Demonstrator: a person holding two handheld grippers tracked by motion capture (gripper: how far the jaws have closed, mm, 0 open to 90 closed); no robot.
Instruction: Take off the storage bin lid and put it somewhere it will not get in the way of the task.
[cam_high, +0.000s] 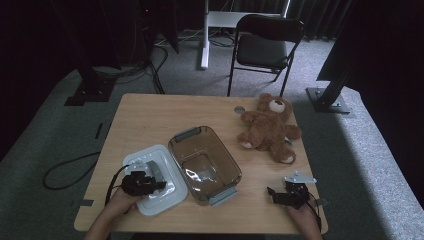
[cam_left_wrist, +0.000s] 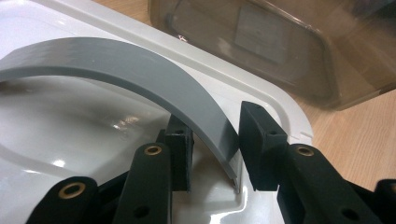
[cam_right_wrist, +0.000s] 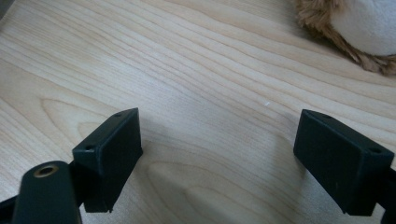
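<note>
A white lid (cam_high: 139, 161) lies flat on the wooden table (cam_high: 150, 115) at the front left, with an arched grey handle (cam_high: 156, 171) on top. My left gripper (cam_high: 156, 185) is shut on that handle. In the left gripper view the handle (cam_left_wrist: 140, 74) curves down between the pads of the left gripper (cam_left_wrist: 215, 149) above the lid (cam_left_wrist: 70, 126). A clear brownish bin (cam_high: 227, 160) stands open right beside the lid. My right gripper (cam_high: 272, 192) rests at the front right, open above bare wood, and the right gripper view shows that gripper (cam_right_wrist: 219, 154) with nothing between its pads.
A brown teddy bear (cam_high: 267, 127) lies at the table's back right; its foot (cam_right_wrist: 355, 28) shows in the right gripper view. The bin's wall (cam_left_wrist: 280, 46) is close beyond the lid. A black folding chair (cam_high: 267, 42) stands behind the table. A cable (cam_high: 65, 172) lies on the floor at left.
</note>
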